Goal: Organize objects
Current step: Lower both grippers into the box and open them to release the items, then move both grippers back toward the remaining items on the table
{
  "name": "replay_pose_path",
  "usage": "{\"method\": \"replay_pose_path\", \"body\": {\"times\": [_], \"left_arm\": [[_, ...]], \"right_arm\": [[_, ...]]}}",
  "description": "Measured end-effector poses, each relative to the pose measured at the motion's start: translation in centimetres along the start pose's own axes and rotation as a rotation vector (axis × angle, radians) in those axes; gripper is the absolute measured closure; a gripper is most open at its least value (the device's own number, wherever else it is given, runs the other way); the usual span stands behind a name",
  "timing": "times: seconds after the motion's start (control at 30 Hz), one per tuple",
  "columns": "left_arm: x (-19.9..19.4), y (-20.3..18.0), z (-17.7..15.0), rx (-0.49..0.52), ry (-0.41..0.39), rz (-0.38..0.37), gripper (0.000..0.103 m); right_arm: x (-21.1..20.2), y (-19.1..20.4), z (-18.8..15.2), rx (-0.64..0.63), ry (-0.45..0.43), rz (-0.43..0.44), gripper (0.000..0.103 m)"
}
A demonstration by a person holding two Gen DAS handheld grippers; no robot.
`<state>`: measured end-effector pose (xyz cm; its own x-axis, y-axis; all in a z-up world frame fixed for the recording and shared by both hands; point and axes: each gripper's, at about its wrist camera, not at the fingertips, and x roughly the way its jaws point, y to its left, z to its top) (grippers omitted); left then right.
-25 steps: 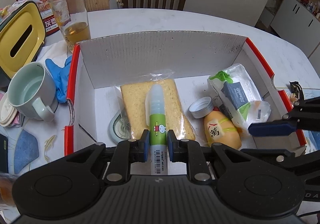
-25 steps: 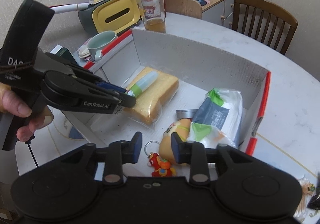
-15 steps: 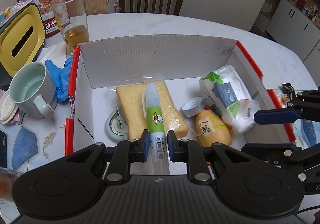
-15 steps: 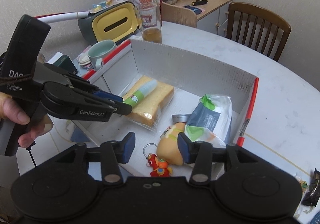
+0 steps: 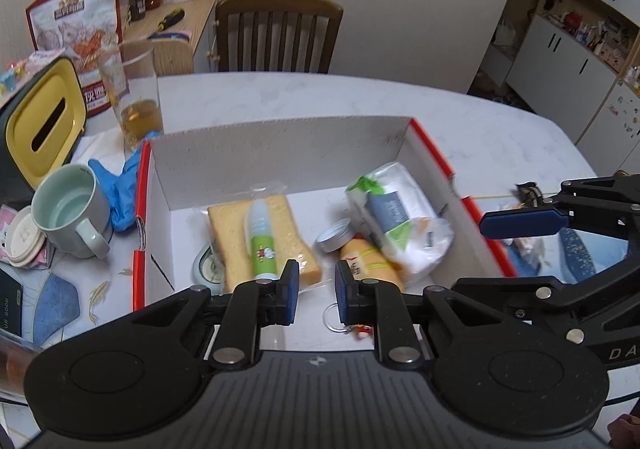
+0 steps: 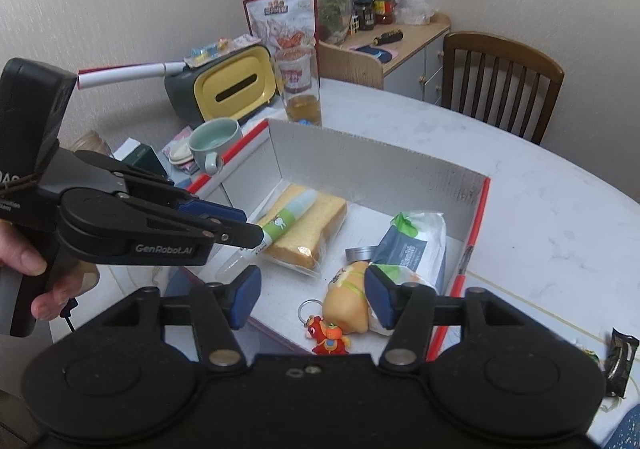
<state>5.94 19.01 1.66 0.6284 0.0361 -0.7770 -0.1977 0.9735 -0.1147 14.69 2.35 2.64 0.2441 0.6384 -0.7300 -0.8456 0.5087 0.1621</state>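
A white cardboard box with red edges point(image 5: 280, 153) holds bagged bread point(image 5: 236, 233). A green-labelled tube point(image 5: 262, 245) lies on the bread. My left gripper point(image 5: 316, 293) hangs above the box's near side, its jaws shut to a narrow gap with nothing between them. The tube's lower end passes under its left finger point(image 5: 256, 297). My right gripper point(image 6: 314, 299) hovers over the box's near right corner. Its jaws are opening and press on nothing. Below them lie a red keychain toy point(image 6: 328, 333) and a yellow squishy toy point(image 6: 348, 301).
The box also holds a wipes pack point(image 5: 396, 209) and a small tin point(image 5: 334, 241). Left of the box stand a mug point(image 5: 68, 209), a blue glove point(image 5: 116, 189), a glass point(image 5: 136, 97) and a yellow tissue box point(image 5: 40, 125). A chair point(image 5: 276, 37) stands behind the table.
My left gripper has pulled back and up; the tube stays on the bread and is no longer between the pads. The right jaws have widened and drawn back from the keychain.
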Motion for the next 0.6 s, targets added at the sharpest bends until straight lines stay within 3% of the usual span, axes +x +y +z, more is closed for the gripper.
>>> {"method": "replay_pose_path", "body": {"times": [0.27, 0.6], "left_arm": [[-2.1, -2.6, -0.4, 0.03, -0.049, -0.027, 0.086], [-2.2, -6.8, -1.0, 0.015, -0.066, -0.021, 0.086]], "right_arm": [[-3.5, -0.9, -1.3, 0.032, -0.062, -0.007, 0.036], [-8.4, -3.3, -4.5, 0.017, -0.138, -0.012, 0.011]]}}
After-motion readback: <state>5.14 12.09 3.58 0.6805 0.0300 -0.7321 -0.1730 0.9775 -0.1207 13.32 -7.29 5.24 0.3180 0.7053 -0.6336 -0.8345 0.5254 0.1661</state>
